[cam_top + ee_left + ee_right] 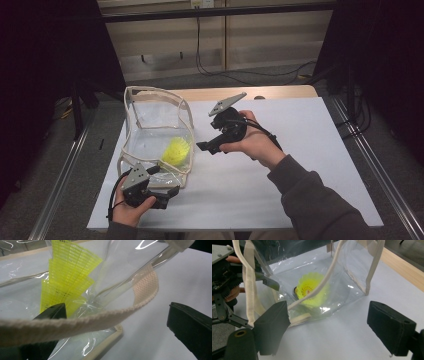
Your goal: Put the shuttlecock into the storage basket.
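- A yellow shuttlecock (177, 150) is seen lying inside a clear bag (150, 125), low in the bag's corner at about 5 o'clock in the high view.
- The bag is trimmed with a cream webbing strap (75, 323) and is stood on a white sheet (300, 150) at the sheet's 9 o'clock side.
- In the right gripper view the shuttlecock (312, 288) is shown with its dark cork end turned toward 9 o'clock and its skirt pressed against the clear wall.
- The left gripper (170, 194) is held at 6 o'clock of the bag, at the bag's near edge.
- In the left gripper view its jaws are spread wide: one jaw is seen behind the plastic and the strap, the other out over the white sheet, so the bag's wall and strap are placed between them without being pinched.
- The right gripper (204, 147) is held at 3 o'clock of the bag, just beside it, with its jaws pointed toward the bag.
- Its jaws are set wide apart and nothing is gripped; bare sheet is seen between them.
- The sheet is laid on a wooden table (280, 92), whose edge is shown at 12 o'clock.
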